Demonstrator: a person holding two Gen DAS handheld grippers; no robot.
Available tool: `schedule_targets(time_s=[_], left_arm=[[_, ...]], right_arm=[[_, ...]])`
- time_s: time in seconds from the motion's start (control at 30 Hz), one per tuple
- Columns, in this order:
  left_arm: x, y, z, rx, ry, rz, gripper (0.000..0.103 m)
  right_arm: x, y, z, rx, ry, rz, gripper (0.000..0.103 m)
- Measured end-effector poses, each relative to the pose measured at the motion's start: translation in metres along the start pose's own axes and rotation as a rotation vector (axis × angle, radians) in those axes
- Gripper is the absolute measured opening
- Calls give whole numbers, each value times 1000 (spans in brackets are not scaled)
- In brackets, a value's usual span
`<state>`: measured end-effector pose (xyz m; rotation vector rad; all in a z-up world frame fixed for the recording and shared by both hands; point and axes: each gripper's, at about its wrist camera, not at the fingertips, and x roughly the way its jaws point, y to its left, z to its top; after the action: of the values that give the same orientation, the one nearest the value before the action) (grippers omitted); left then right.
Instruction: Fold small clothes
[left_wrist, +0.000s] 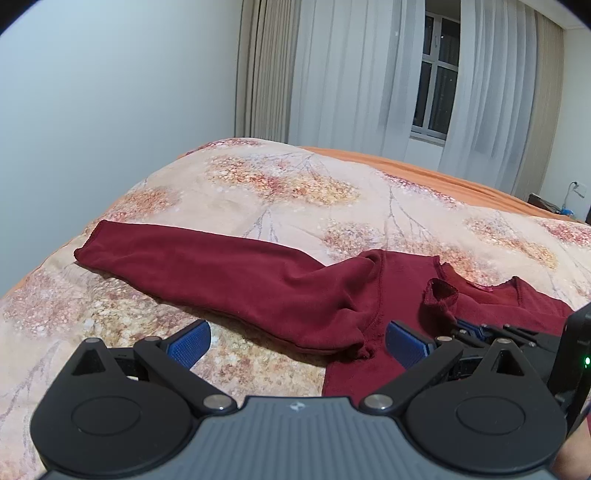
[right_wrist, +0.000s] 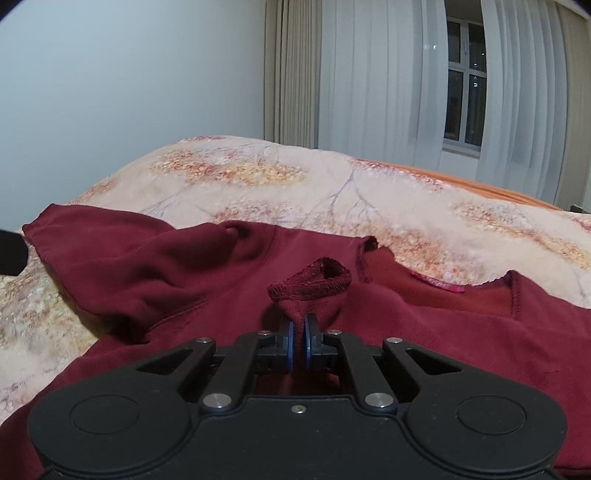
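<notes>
Two tongs here: right tongs (right_wrist: 300, 341) pinching the maroon top's cuff (right_wrist: 314, 282) for folding inward; left tongs (left_wrist: 295, 341) spread at 6 o'clock, empty.

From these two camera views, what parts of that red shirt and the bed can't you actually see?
- Dark red long-sleeved shirt: its lower body is hidden behind the right gripper in the right wrist view.
- Its other sleeve: cut off by the right edge in both views.
- Pink neck label: too small to read.
- Floral bedspread: its near part is covered by the left gripper, left wrist view.
</notes>
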<state>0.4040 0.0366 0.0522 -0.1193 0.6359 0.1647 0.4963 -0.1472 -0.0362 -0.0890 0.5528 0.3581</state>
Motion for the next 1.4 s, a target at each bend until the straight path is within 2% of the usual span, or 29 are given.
schedule_targets(time_s=[0.03,0.1,0.13,0.17,0.2,0.27,0.3,0.37,0.47,0.53,0.67,0.73,0.8,0.97,1.1,1.23,1.33,1.4], left_arm=[[1,-1,0,0,-2,2,103],[3,-4,1,-2,-11,3,103],[3,-6,2,-2,-21,-3,103],[4,-9,4,1,-36,-13,103],[5,-12,5,5,-48,-21,103],[11,-21,9,4,-58,-39,103],[15,-26,10,6,-60,-54,103],[26,-37,11,17,-51,-79,103],[46,-61,6,41,-18,-115,103],[59,-80,1,62,5,-126,103],[81,-116,-9,107,-11,-121,103],[94,-129,-11,111,-18,-88,103],[109,-135,-13,109,-18,-33,103],[131,-126,-14,68,13,107,103],[135,-115,-19,32,14,101,103],[140,-116,-26,47,14,106,103],[142,-112,-28,34,17,91,103],[143,-109,-29,26,16,80,103]], right_arm=[[0,-1,0,2,4,9,8],[0,-4,1,15,15,44,22],[-2,-6,1,28,22,68,25],[-6,-10,2,39,26,98,38],[-10,-13,2,42,32,126,58],[-25,-23,2,31,32,152,76],[-35,-31,0,17,20,159,79],[-57,-50,-3,-10,5,126,87],[-88,-88,-12,-55,-47,-12,100],[-104,-114,-20,-92,-92,-144,101],[-116,-168,-34,-107,-154,-411,102],[-111,-196,-40,-80,-163,-499,102],[-103,-221,-44,-35,-148,-548,102],[-84,-262,-54,74,-75,-598,102],[-76,-282,-63,149,-16,-660,102],[-84,-296,-71,256,-20,-616,102],[-110,-283,-71,258,-33,-600,102],[-135,-263,-73,217,-73,-527,102]])
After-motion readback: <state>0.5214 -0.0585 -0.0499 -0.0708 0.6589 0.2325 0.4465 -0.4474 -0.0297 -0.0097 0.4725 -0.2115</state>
